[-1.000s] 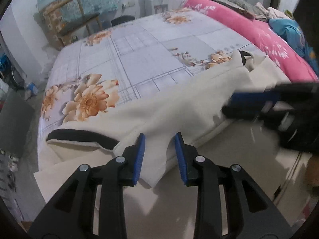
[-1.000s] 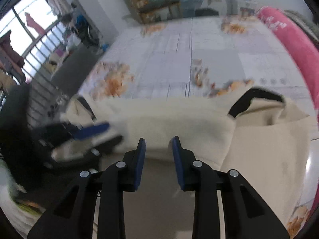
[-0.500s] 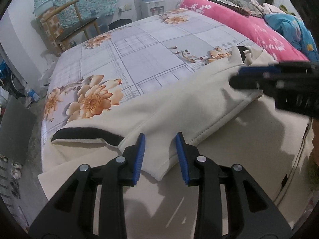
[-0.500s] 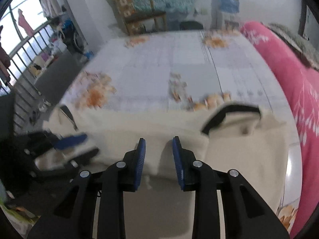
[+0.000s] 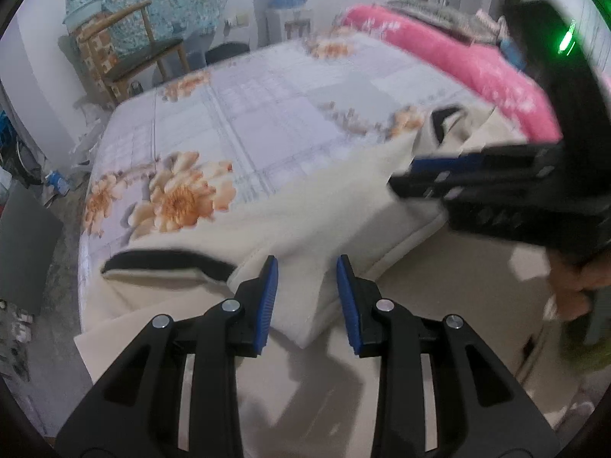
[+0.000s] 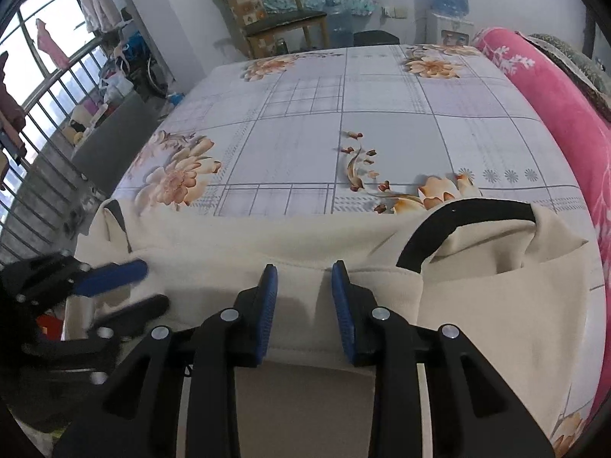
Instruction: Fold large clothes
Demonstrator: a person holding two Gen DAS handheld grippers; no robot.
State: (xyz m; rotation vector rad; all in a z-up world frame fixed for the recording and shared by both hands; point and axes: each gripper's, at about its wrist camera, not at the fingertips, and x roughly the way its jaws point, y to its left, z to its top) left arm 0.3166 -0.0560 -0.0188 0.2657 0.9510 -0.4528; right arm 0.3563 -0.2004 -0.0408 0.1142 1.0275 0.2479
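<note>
A large cream garment (image 5: 317,213) with black trim lies across the near edge of the bed; it also shows in the right wrist view (image 6: 496,305). A black cuff (image 5: 164,263) lies at its left end, and a black collar band (image 6: 458,225) at its right. My left gripper (image 5: 307,297) is open, its jaws either side of a folded cream flap, not closed on it. My right gripper (image 6: 301,301) is open over the garment's folded hem. The right gripper shows in the left wrist view (image 5: 477,175), and the left gripper in the right wrist view (image 6: 110,286).
The bed carries a floral grid-pattern sheet (image 6: 343,114). A pink blanket (image 6: 565,107) runs along the right side. A wooden chair (image 6: 275,19) and a water dispenser (image 6: 446,4) stand beyond the bed. A railing and window (image 6: 38,95) are at left.
Both grippers have lifted and drawn back a little from the garment. The right gripper has swung higher across the left wrist view. The garment lies as before.
</note>
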